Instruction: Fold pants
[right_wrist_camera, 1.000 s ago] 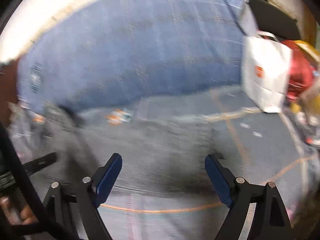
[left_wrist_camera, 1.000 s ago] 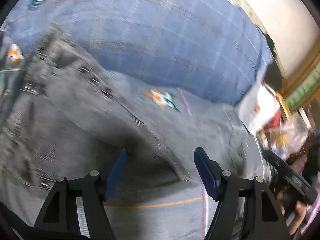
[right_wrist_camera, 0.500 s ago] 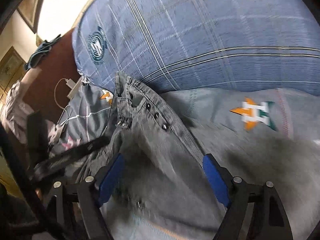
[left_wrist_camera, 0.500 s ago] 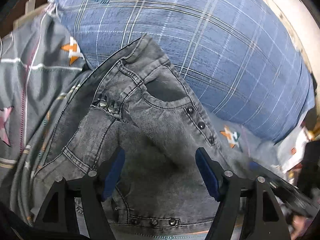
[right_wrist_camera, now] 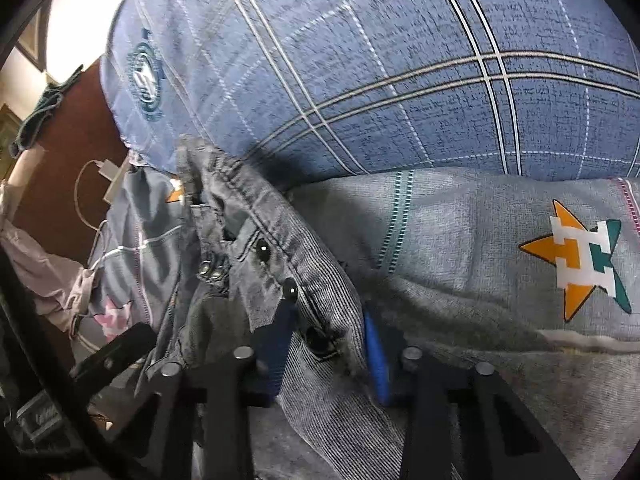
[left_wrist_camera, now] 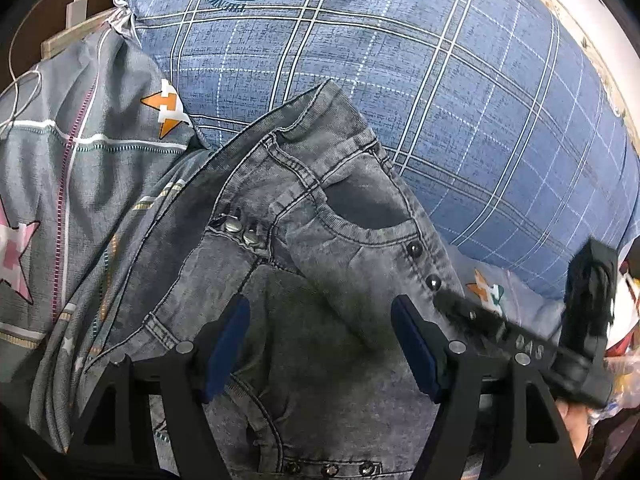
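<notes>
We are barely started: the grey jeans (left_wrist_camera: 320, 272) lie rumpled on the bedsheet (right_wrist_camera: 500, 232) against the blue plaid pillow (left_wrist_camera: 460, 100). Our right gripper (right_wrist_camera: 328, 336) pinches their studded edge; our left gripper (left_wrist_camera: 320, 320) hovers spread, holding nothing. No fold is made yet.

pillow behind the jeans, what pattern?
Blue with a white and dark plaid grid, plus a round green crest; the pillow shows best in the left wrist view.

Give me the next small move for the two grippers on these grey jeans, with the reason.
Probably close the left gripper on the grey denim jeans: its jaws stand wide open over the crumpled fabric, while the right gripper already pinches the studded side seam, so a second hold would allow spreading them.
</notes>
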Tool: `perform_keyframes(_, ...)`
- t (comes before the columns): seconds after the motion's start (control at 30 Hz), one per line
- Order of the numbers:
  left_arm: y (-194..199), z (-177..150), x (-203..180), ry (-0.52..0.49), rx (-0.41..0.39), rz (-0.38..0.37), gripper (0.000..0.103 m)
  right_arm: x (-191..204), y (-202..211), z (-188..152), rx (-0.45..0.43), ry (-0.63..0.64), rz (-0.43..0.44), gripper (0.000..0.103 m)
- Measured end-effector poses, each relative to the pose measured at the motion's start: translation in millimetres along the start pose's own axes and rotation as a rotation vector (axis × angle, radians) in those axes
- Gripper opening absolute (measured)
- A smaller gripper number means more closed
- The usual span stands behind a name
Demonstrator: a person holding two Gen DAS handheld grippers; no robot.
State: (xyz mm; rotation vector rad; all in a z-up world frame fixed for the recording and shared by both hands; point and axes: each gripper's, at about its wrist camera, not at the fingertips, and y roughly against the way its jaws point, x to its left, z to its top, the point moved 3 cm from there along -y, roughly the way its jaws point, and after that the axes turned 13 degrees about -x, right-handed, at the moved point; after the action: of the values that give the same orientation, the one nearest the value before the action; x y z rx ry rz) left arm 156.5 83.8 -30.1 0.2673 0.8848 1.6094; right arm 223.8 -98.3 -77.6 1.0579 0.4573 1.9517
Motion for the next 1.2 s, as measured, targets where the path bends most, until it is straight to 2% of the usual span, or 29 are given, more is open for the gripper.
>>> perform_keyframes(0.1, -8, 5, 0, -0.038, -0.035, 0.044, 0.074, 7, 13, -5, -0.025, -0.012, 0.04, 0.02)
perform_keyframes(0.17, -16, 11, 2, -0.048, -0.024, 0.087, 0.074, 9, 18, -7, -0.034, -0.013, 0.051, 0.011)
perform_keyframes(0.27, -13, 18, 2, -0.084, -0.049, 0.141, 0.074, 13, 21, -8, -0.034, -0.015, 0.075, 0.01)
perform_keyframes(0.37, -12, 20, -3, -0.112, -0.043, 0.124, 0.075, 18, 24, -6, -0.046, 0.002, 0.085, 0.01)
perform_keyframes(0.47, -11, 19, -4, -0.1, -0.043, 0.097, 0.075, 21, 26, -7, -0.052, 0.005, 0.106, 0.01)
perform_keyframes(0.63, -2, 11, -1, -0.126, -0.146, 0.128, 0.076, 21, 30, -9, -0.057, 0.011, 0.124, 0.01)
perform_keyframes(0.7, -6, 10, -2, -0.142, -0.12, 0.158, 0.076, 22, 31, -9, -0.058, 0.018, 0.12, 0.009)
perform_keyframes(0.8, 4, 15, -5, -0.11, -0.171, 0.111, 0.077, 23, 31, -8, -0.061, 0.027, 0.125, 0.009)
perform_keyframes(0.83, 4, 16, -6, -0.118, -0.165, 0.115, 0.081, 24, 31, -8, -0.063, 0.04, 0.123, 0.009)
perform_keyframes(0.97, -7, 14, 0, -0.065, -0.107, 0.078, 0.081, 23, 30, -6, -0.077, 0.047, 0.107, 0.013)
perform_keyframes(1.0, -9, 13, 1, -0.05, -0.093, 0.068, 0.081, 21, 30, -5, -0.075, 0.037, 0.111, 0.018)
perform_keyframes(1.03, -11, 13, 4, -0.035, -0.083, 0.061, 0.081, 19, 29, -5, -0.074, 0.027, 0.117, 0.032)
perform_keyframes(1.07, -9, 11, 2, -0.03, -0.082, 0.063, 0.081, 16, 29, -3, -0.079, 0.015, 0.112, 0.057)
perform_keyframes(1.1, -10, 13, 2, -0.028, -0.08, 0.061, 0.081, 14, 29, -2, -0.086, 0.012, 0.098, 0.068)
perform_keyframes(1.13, -9, 14, 1, -0.029, -0.079, 0.054, 0.081, 13, 30, -1, -0.089, 0.015, 0.095, 0.076)
perform_keyframes(1.2, -9, 16, 0, -0.027, -0.082, 0.048, 0.081, 14, 27, 3, -0.073, 0.037, 0.084, 0.075)
